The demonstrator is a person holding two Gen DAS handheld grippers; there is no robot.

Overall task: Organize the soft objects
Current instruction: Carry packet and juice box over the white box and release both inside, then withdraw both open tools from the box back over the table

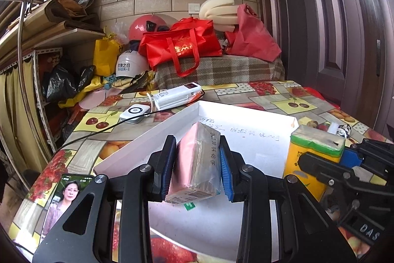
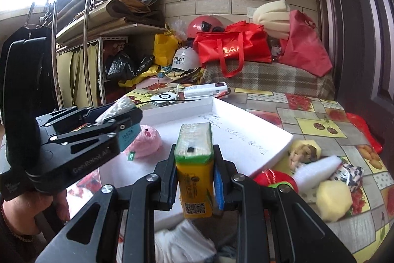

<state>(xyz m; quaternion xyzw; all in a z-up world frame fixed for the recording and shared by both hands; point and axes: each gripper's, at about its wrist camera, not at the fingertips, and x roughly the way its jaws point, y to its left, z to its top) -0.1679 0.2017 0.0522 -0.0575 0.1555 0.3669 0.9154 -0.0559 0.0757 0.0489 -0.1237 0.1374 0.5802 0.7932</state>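
Nearest the lens, the left gripper (image 1: 195,164) fingers are clamping a pink tissue pack (image 1: 194,162), long axis running far, over the white tray (image 1: 152,137), while the right gripper (image 2: 193,179) is squeezing a yellow tissue pack (image 2: 194,176) upright just right of it.

I see the fruit-print table (image 1: 266,95) carrying a white tray (image 1: 157,137), a phone (image 1: 66,199) at seven o'clock, and a power bank (image 1: 176,95) at twelve.
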